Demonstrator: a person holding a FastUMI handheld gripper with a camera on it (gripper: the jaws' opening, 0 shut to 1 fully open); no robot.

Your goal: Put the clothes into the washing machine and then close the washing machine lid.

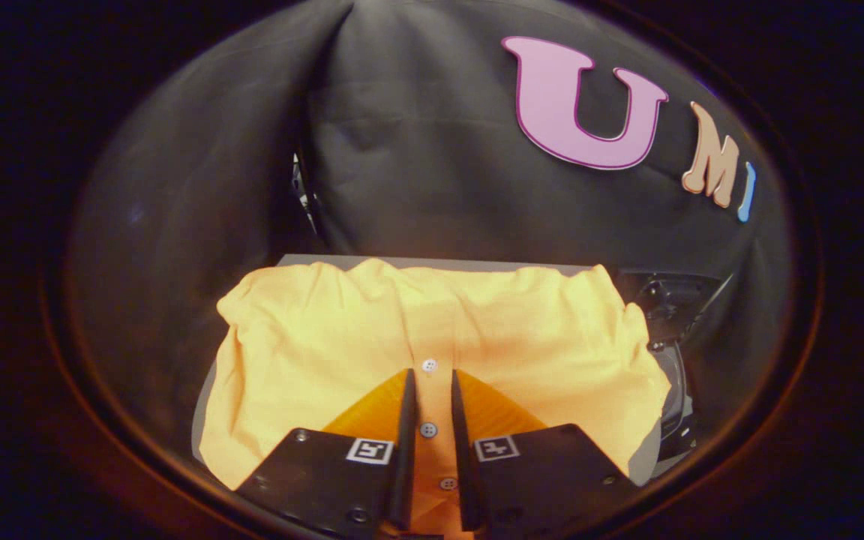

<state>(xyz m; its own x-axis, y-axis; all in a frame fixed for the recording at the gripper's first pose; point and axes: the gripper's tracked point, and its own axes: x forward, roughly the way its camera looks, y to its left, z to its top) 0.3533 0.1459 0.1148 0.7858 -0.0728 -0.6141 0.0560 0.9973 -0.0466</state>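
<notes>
In the gripper view, a yellow shirt (pixel 432 330) lies spread over a grey table (pixel 312 260), whose far edge peeks out just beyond the cloth. The gripper (pixel 432 386) sits low over the shirt, its two fingers drawn close together with a narrow gap between them, straddling the strip of white buttons (pixel 429 365) that runs down the shirt's front. A fold of cloth seems to stand in that gap, but whether both fingers truly press on it I cannot tell. Beyond the shirt's right side stands some dark machinery (pixel 672 300), too dim to name; it may or may not be the washing machine. Judging by this, the task is near its start: the shirt is still on the table, not in the washer, and loading it and closing the lid remain.
</notes>
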